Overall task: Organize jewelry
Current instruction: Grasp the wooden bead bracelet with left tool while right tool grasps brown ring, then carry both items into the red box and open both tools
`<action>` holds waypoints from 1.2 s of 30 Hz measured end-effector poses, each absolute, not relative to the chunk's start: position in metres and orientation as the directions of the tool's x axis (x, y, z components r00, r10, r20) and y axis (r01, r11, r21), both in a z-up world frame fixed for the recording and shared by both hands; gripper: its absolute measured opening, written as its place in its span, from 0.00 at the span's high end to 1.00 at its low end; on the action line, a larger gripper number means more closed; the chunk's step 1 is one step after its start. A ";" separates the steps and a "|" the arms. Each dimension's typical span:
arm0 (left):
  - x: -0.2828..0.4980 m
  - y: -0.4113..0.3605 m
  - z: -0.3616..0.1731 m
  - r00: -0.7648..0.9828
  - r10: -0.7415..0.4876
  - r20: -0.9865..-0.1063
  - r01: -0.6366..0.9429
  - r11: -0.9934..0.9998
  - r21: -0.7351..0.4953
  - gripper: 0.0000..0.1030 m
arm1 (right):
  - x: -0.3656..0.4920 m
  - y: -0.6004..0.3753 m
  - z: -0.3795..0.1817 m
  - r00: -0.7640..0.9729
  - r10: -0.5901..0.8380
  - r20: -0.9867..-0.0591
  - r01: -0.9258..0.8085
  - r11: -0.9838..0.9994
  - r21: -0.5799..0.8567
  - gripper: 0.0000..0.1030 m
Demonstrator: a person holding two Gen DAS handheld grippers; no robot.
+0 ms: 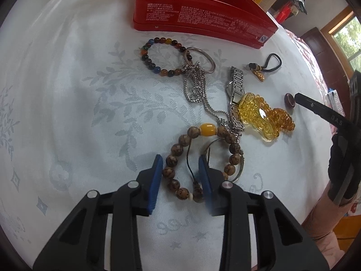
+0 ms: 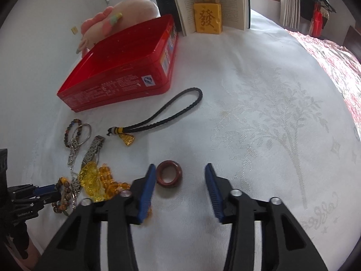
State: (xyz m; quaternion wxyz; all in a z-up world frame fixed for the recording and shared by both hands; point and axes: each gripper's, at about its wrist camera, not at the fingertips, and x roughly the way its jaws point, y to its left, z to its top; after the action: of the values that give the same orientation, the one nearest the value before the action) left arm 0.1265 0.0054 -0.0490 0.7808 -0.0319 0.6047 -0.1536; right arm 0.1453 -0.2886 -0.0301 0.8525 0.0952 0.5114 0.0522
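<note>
Evidently the red tin (image 2: 126, 67) lies open, nothing visible inside.

White patterned bedspread (image 2: 259, 113), wood-framed window (image 1: 345, 33)

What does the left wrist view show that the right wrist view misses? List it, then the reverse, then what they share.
Left only: the whole wooden bead bracelet, with the left gripper straddling its near side.
Right only: the plush toy, open book, and yellow block figurine.
Shared: red box, dark red ring, black cord charm, watch, and amber pendant.
</note>
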 end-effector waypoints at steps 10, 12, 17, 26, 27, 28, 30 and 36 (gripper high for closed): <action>0.138 0.002 -0.051 0.253 -0.260 -0.932 0.212 0.955 -0.209 0.89 | 0.155 -0.274 -0.037 0.446 0.152 -0.882 -0.049 0.988 0.146 0.75; 0.138 0.004 -0.051 0.262 -0.258 -0.930 0.215 0.955 -0.204 0.89 | 0.154 -0.270 -0.037 0.444 0.152 -0.883 -0.070 0.988 0.134 0.84; 0.138 0.010 -0.049 0.275 -0.293 -0.916 0.191 0.950 -0.247 0.90 | 0.152 -0.268 -0.035 0.444 0.163 -0.881 -0.100 0.986 0.132 0.89; 0.124 0.022 -0.002 0.382 -0.388 -0.838 0.227 0.919 -0.322 0.90 | 0.140 -0.265 -0.010 0.494 0.281 -0.823 -0.152 0.960 0.237 0.92; 0.122 0.022 0.005 0.395 -0.400 -0.827 0.237 0.914 -0.330 0.90 | 0.139 -0.264 -0.006 0.499 0.296 -0.814 -0.162 0.955 0.248 0.92; 0.122 0.021 0.009 0.402 -0.408 -0.820 0.242 0.911 -0.335 0.90 | 0.138 -0.263 -0.004 0.502 0.307 -0.809 -0.169 0.952 0.256 0.92; 0.119 0.019 0.020 0.420 -0.425 -0.802 0.261 0.903 -0.342 0.90 | 0.138 -0.261 0.002 0.509 0.326 -0.797 -0.183 0.945 0.270 0.92; 0.120 0.007 0.043 0.457 -0.449 -0.767 0.298 0.890 -0.344 0.90 | 0.150 -0.253 0.019 0.529 0.338 -0.778 -0.199 0.941 0.274 0.92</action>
State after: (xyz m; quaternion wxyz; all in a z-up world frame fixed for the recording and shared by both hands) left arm 0.1197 0.0072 0.0432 0.8498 -0.0801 0.4723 -0.2199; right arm 0.1503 -0.2534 0.0195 0.8711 0.0758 0.4600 0.1542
